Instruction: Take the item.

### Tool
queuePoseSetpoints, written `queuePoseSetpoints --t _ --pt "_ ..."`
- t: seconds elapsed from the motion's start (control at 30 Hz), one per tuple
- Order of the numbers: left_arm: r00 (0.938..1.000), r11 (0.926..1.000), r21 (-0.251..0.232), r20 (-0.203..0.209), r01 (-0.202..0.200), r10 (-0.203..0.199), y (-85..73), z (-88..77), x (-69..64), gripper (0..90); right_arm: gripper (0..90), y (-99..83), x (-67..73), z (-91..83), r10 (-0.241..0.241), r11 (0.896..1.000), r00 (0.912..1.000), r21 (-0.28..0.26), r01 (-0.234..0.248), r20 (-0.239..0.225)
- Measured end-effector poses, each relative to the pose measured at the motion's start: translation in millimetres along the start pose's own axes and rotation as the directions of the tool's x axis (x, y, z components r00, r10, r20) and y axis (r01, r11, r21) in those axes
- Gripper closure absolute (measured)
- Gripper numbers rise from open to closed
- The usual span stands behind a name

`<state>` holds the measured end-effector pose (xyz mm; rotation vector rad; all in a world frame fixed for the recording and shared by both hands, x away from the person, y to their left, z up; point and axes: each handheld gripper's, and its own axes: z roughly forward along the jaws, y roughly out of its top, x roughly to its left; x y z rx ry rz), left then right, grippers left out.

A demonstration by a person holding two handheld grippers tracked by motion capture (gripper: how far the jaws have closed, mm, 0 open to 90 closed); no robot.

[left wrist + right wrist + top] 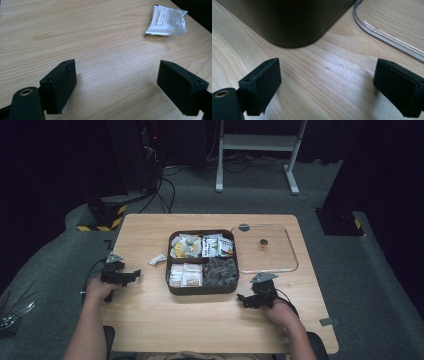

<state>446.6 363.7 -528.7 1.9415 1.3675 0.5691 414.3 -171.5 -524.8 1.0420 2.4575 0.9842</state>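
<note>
Left tongs (pixel 117 86) wide open, empty; white sachet (pixel 167 21) ahead, apart. Right tongs (pixel 327 88) wide open, empty.

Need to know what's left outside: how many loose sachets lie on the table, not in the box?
1: a white sachet on the table, between the left gripper and the brown box. Others may hide behind the box.

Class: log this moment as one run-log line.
left claw: open, empty | right claw: open, empty | loose packet: on table, left of box
</note>
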Motion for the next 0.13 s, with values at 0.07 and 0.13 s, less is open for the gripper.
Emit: queuePoseSetpoints --t 0.07,0.13 --pt "1.0 1.0 0.001 -0.007 0.003 -0.003 0.4 0.6 -0.4 15.5 7.7 0.0 -0.1 0.0 0.0 1.0 1.0 0.0 0.0 0.0" --pt "0.9998 1.0 0.005 -0.019 -0.001 0.001 1.0 1.2 -1.3 15.4 7.7 0.0 -0.2 0.0 0.0 1.0 1.0 0.0 0.0 -0.001"
